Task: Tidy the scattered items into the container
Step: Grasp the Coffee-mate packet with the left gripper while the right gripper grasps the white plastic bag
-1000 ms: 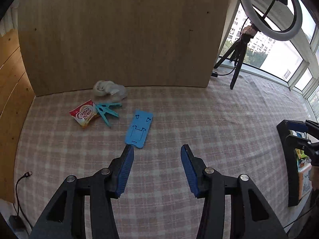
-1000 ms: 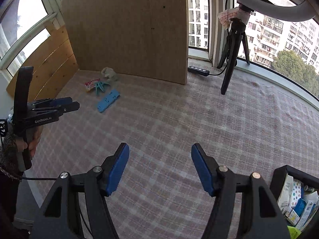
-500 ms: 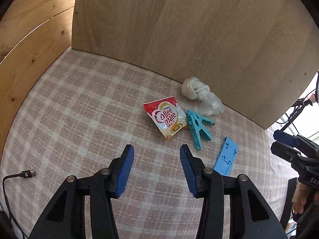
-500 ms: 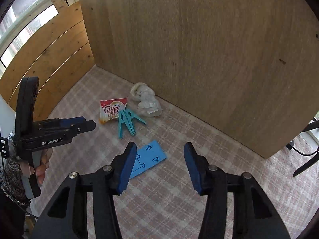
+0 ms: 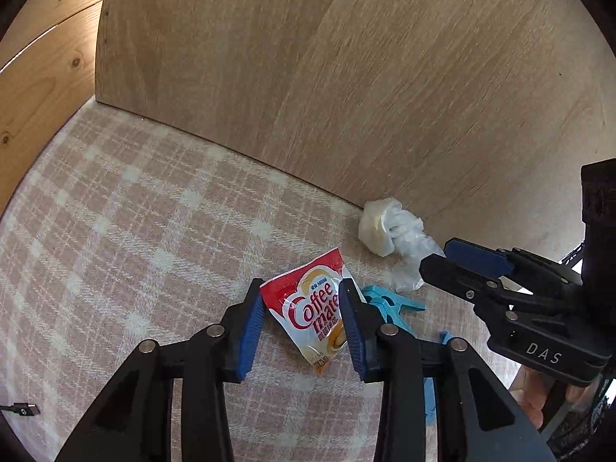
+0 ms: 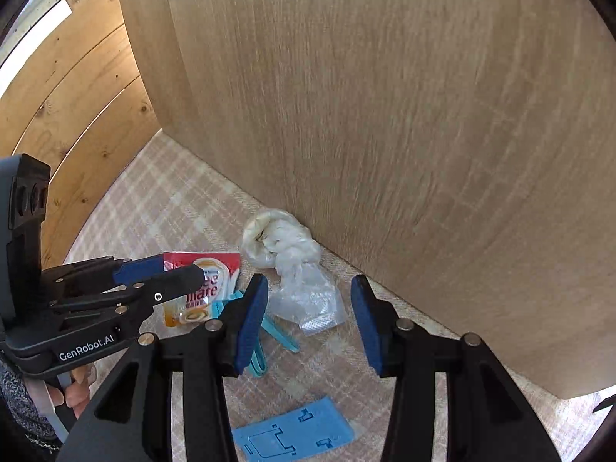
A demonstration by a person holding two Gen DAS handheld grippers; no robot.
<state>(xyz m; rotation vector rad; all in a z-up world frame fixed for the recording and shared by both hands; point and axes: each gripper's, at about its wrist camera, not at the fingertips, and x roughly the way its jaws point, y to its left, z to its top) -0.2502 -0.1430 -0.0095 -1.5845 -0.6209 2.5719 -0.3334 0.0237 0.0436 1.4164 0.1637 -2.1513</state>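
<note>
A red and white Coffee mate sachet lies flat on the checked cloth. My left gripper points down over it, its jaws closing with the sachet between the blue pads. A crumpled clear plastic bag lies against the foot of the wooden board. My right gripper hovers open above the bag's lower end, pads clear of it. Teal clothespins lie between sachet and bag. A flat blue plastic piece lies nearer to me. No container shows.
An upright wooden board closes off the back, right behind the items. A wood-panelled wall stands at the left. A cable plug lies at the cloth's near left. A person's hand grips the left tool.
Both grippers came down and in towards the items by the board. The left now straddles the sachet. The right moved from over the blue piece to the plastic bag, jaws narrower than a second ago.
</note>
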